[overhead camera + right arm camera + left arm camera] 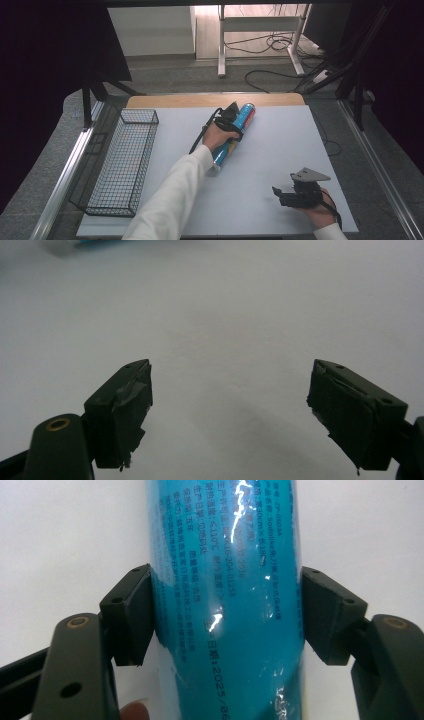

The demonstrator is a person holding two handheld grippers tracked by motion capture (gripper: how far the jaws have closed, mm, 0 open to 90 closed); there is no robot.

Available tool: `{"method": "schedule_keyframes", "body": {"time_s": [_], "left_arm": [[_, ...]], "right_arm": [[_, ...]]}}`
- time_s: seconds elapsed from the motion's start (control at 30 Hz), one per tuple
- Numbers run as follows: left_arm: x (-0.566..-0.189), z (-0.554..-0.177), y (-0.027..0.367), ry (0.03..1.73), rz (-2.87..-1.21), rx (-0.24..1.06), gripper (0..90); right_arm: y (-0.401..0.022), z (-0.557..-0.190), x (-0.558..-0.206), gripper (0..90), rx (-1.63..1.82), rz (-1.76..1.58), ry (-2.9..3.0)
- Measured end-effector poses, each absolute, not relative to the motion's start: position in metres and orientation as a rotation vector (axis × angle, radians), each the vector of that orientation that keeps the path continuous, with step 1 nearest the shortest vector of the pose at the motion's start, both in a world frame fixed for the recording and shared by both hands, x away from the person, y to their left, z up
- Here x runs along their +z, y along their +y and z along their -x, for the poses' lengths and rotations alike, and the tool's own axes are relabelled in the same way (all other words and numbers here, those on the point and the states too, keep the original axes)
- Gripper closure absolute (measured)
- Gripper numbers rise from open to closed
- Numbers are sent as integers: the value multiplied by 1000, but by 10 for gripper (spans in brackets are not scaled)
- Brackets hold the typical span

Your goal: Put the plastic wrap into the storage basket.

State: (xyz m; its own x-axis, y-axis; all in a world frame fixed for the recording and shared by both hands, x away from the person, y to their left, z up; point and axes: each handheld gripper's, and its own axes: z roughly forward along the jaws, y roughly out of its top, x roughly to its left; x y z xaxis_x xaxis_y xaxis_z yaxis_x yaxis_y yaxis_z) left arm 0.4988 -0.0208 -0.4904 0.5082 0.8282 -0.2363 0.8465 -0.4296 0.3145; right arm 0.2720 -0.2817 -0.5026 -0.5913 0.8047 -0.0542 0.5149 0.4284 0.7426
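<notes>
1. Fingers of your left gripper sit one on each side of the blue tube; both pads appear to touch its wall, so you look clamped on it, lightly.
2. Your right gripper is spread wide with nothing between its pads, hovering over bare white tabletop near the front right corner.
3. Location: the tube lies on its side mid-table, running diagonally, red-capped end pointing away from you. Wire basket stands well apart at the left edge.
4. Handling, judged from looks: rigid cylinder, probably a moderately heavy cartridge. Its glossy film wrap glints and wrinkles, so expect it to be slippery and to roll.
5. Hold: you're across the barrel, roughly at mid-length in the high view. That's likely the balanced spot; gripping nearer an end may let it tip.
</notes>
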Motion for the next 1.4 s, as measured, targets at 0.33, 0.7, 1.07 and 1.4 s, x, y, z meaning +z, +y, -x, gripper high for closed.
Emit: {"method": "schedule_keyframes", "body": {"time_s": [0.33,0.7,1.07,1.4], "left_arm": [[-489,-503,-12,1402,-2357,-114,318],[-466,-498,17,1393,-2349,-76,318],[-439,-482,38,1363,-2334,-21,318],[-423,-456,77,1334,-2302,15,318]], "right_arm": [[-282,-273,-502,184,984,-1136,2264],[-285,-274,-501,185,981,-1142,2255],[-286,-275,-501,185,977,-1146,2249],[-288,-275,-498,185,981,-1151,2239]]}}
